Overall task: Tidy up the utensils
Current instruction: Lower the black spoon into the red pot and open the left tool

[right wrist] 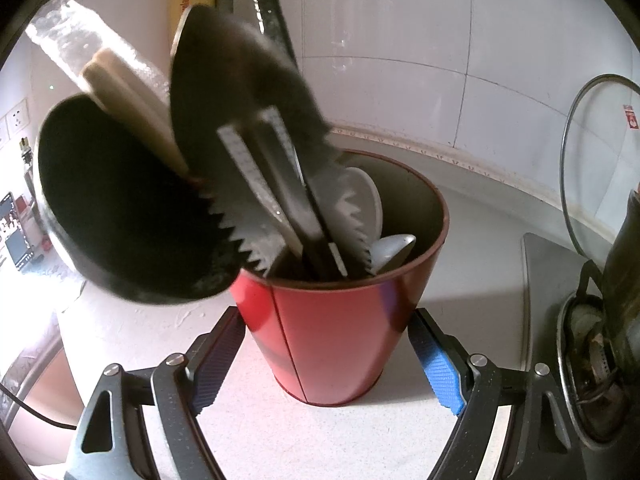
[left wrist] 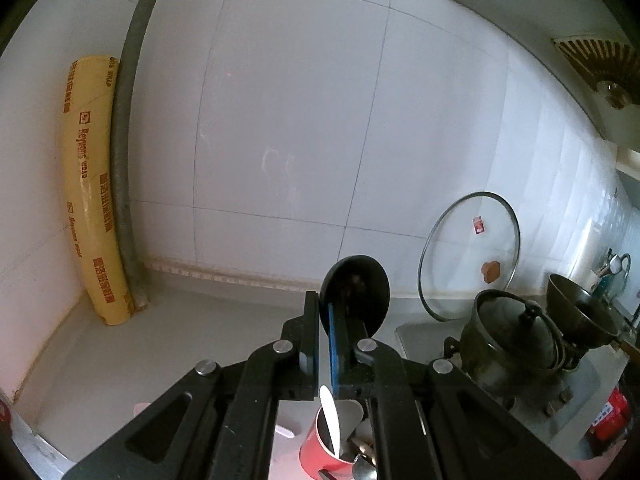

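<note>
My left gripper (left wrist: 321, 304) is shut on a black round-headed utensil (left wrist: 356, 294), whose head sticks up past the fingertips. Under it stands the red cup (left wrist: 320, 446) with a white spoon (left wrist: 331, 420) in it. In the right wrist view my right gripper (right wrist: 326, 316) is shut on the red cup (right wrist: 332, 336), with a blue pad (right wrist: 438, 364) on each side. The cup holds a large black ladle (right wrist: 120, 200), a cream handle (right wrist: 128, 100), a blurred black utensil with a toothed edge (right wrist: 240, 92), a white spoon (right wrist: 362, 200) and a metal spoon (right wrist: 394, 246).
A yellow cling-wrap roll (left wrist: 92, 200) and a grey pipe (left wrist: 124, 160) stand in the left corner. A glass lid (left wrist: 472, 256) leans on the tiled wall. A black pot (left wrist: 504, 340) and a wok (left wrist: 576, 312) sit on the stove at the right. The burner (right wrist: 592, 380) lies right of the cup.
</note>
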`<state>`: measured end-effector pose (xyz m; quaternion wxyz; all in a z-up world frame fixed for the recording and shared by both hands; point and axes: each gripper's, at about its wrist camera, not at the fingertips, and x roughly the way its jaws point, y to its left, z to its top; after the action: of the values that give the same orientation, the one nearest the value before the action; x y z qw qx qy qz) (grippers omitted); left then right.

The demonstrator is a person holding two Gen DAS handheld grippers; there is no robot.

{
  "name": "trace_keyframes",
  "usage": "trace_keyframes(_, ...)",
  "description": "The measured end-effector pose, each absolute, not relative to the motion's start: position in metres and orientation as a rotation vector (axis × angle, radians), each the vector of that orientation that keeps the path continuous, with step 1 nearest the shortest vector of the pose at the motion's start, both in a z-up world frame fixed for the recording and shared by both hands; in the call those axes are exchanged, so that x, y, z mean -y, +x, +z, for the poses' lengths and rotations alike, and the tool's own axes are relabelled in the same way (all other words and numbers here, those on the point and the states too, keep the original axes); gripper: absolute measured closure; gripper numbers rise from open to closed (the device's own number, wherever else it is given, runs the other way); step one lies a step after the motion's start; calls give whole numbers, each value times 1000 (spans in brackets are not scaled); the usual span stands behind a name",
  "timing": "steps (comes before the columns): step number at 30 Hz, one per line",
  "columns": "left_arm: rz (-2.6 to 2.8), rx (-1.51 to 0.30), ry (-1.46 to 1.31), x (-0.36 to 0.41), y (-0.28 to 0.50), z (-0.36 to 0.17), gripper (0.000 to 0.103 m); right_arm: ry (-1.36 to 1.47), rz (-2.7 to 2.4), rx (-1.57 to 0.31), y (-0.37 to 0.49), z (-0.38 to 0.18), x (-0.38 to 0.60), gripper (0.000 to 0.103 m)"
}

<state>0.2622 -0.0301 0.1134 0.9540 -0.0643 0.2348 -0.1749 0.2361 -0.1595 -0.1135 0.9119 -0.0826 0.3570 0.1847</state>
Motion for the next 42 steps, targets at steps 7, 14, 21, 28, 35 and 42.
trace_keyframes(7,-337,-408,-141,23,253,124,99,-174,382,-736,239,-113,156,17)
trace_keyframes(14,-299,-360,-127,26,263,123,100,-175,381,-736,239,-114,156,17)
trace_keyframes(21,-297,-298,-78,33,263,131,100,-175,382,-735,239,-114,156,17)
trace_keyframes(28,-302,-365,-45,40,271,115,100,-176,382,-735,239,-114,156,17)
trace_keyframes(35,-376,-519,2,50,275,90,99,-174,382,-736,239,-115,156,17)
trace_keyframes(42,-449,-665,32,61,278,68,99,-173,381,-736,239,-114,155,17)
